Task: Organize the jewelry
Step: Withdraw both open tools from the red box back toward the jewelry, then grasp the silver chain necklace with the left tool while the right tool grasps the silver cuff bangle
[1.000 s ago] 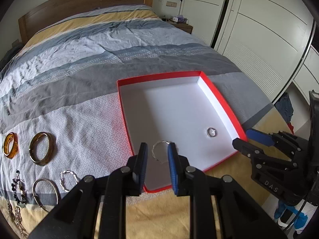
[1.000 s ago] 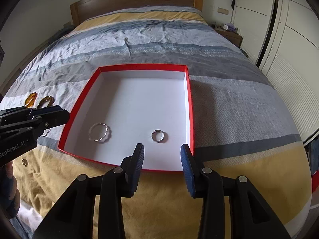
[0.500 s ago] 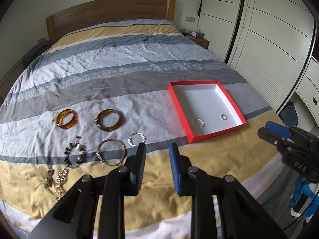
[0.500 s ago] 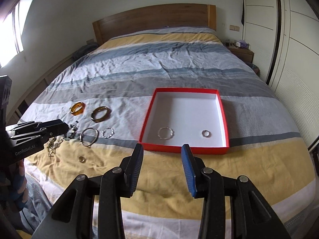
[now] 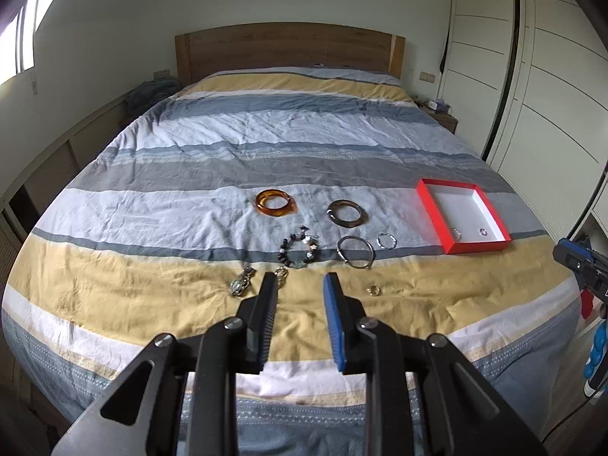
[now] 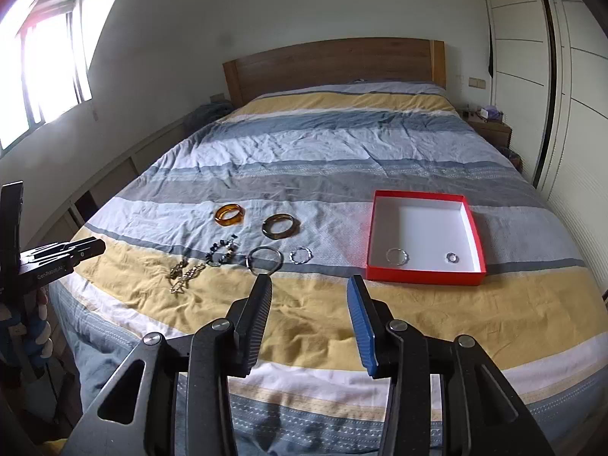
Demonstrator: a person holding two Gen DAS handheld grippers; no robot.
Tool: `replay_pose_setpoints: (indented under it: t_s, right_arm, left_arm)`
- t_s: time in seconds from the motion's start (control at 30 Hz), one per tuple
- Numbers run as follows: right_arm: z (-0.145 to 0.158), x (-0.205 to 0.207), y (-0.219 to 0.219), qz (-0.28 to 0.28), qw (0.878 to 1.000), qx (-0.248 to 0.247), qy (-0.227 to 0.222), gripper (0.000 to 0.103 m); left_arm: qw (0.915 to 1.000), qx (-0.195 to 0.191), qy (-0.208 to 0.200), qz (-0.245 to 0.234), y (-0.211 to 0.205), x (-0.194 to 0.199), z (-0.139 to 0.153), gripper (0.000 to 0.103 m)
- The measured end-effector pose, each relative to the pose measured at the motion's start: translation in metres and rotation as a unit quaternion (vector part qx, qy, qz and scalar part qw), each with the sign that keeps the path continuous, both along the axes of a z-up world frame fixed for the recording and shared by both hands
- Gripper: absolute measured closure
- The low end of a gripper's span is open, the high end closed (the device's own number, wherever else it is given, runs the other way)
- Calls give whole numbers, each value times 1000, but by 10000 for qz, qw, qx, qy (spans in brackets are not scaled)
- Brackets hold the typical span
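A red box (image 5: 493, 244) (image 6: 423, 276) with a white inside lies on the bed and holds a thin twisted bracelet (image 6: 396, 255) and a small ring (image 6: 451, 257). Left of it on the cover lie an amber bangle (image 5: 275, 203) (image 6: 229, 214), a brown bangle (image 5: 347, 211) (image 6: 279, 226), a silver bangle (image 5: 355, 250) (image 6: 265, 258), a small twisted bracelet (image 5: 386, 240) (image 6: 301, 255), a dark bead bracelet (image 5: 299, 249), gold chains (image 6: 185, 273) and a small gold ring (image 5: 373, 290). My left gripper (image 5: 299, 317) and right gripper (image 6: 309, 317) are open and empty, held back above the bed's foot.
The bed has a striped cover and a wooden headboard (image 5: 288, 47). White wardrobe doors (image 5: 551, 76) stand to the right, with a nightstand (image 6: 488, 127) beside the bed. A window (image 6: 41, 79) is at the left.
Both grippers have pulled far back from the red box toward the foot of the bed. The thin bracelet now lies in the box, clear of my left gripper.
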State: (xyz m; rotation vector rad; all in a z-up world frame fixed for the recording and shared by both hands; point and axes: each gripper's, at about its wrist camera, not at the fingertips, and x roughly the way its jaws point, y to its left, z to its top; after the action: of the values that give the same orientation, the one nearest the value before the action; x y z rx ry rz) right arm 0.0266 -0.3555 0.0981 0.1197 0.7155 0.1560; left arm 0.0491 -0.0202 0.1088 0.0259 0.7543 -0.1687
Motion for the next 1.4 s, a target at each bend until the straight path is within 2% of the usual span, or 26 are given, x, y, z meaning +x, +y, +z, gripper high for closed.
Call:
replay_pose_setpoints:
  t_s: [0.2, 0.27, 0.33, 0.5, 0.7, 0.93, 1.4]
  right_arm:
    - [24, -31, 25, 130, 9996, -25, -259, 61]
    - [32, -41, 31, 166, 9992, -44, -355, 57]
    - [40, -49, 35, 185, 9988, -60, -449, 54]
    - [55, -65, 43, 222, 9978, -52, -617, 54]
    - [56, -67, 42, 237, 9977, 19, -634, 54]
    - [33, -38, 42, 285, 9989, 116, -359, 54]
    - [-57, 32, 43, 307, 9967, 493, 564, 58]
  left_arm:
    - [9991, -50, -331, 259, 33, -42, 16, 77]
    - [9982, -65, -469, 356, 41, -54, 21, 72]
    - [9974, -119, -575, 427, 50, -64, 27, 71]
    - [9950, -330, -750, 574, 64, -76, 36, 71]
    - [9945, -346, -737, 666, 71, -74, 37, 71]
    - [9954, -292, -519, 751, 73, -51, 13, 71]
    - [9974, -331, 265, 578, 60, 16, -68, 71]
